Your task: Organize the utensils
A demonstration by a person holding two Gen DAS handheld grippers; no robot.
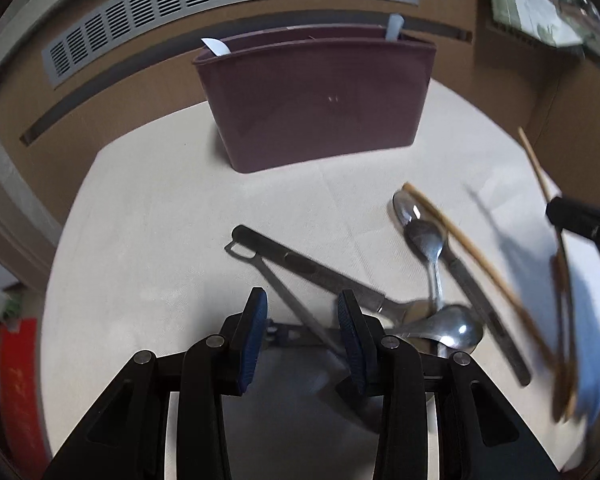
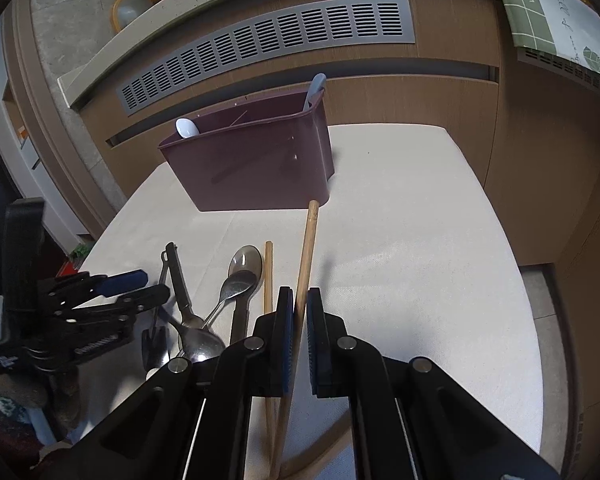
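Your left view is smeared along its right edge, so the sticks there are hard to read. Your right gripper [image 2: 300, 312] angles down over the table [image 2: 420, 260], pinching a chopstick [image 2: 309, 248] whose tip points toward the maroon caddy [image 2: 252, 168] (lower end cut off). Your left gripper [image 1: 303, 312] hangs spread, apparently empty, above the spoons [image 1: 428, 240].

I see one bamboo chopstick [image 2: 308, 248] lifted, tilted; steel spoons [image 2: 236, 284] heaped before the maroon plastic caddy [image 2: 252, 168].
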